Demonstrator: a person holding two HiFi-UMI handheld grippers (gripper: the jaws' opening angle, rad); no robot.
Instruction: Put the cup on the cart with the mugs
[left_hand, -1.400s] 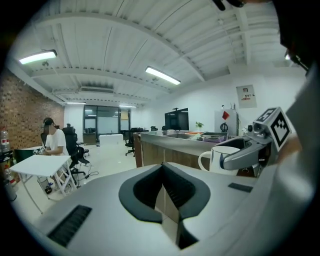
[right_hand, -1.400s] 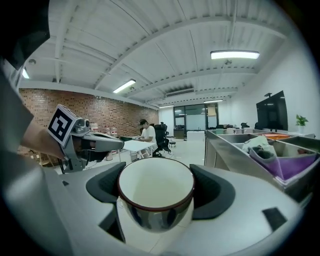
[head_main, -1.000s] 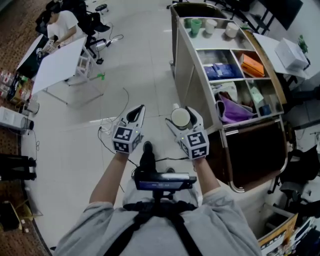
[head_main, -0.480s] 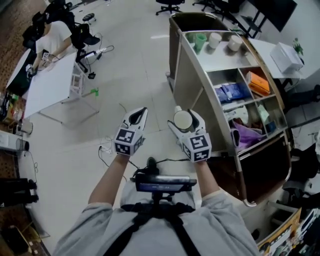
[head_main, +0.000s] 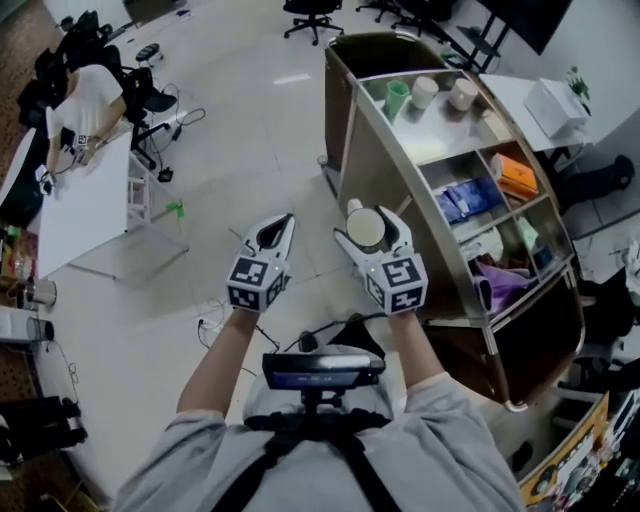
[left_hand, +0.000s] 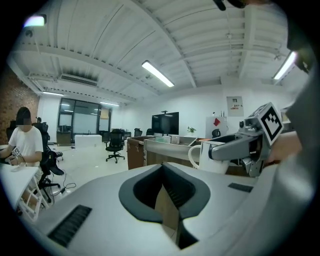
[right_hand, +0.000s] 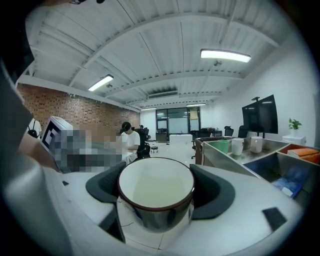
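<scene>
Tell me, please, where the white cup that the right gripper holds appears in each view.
Head view: the cup is just right of centre, seen from above.
Left gripper view: the cup is right of centre, with its handle to the left.
Right gripper view: the cup is at lower centre, between the jaws.
Shared landmark: the steel cart shows in all three.

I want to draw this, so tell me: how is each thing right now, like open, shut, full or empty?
cup: upright, empty.
right gripper: fingers shut on the cup.
left gripper: fingers shut, nothing between them.
mugs: upright on the top shelf of the cart.
</scene>
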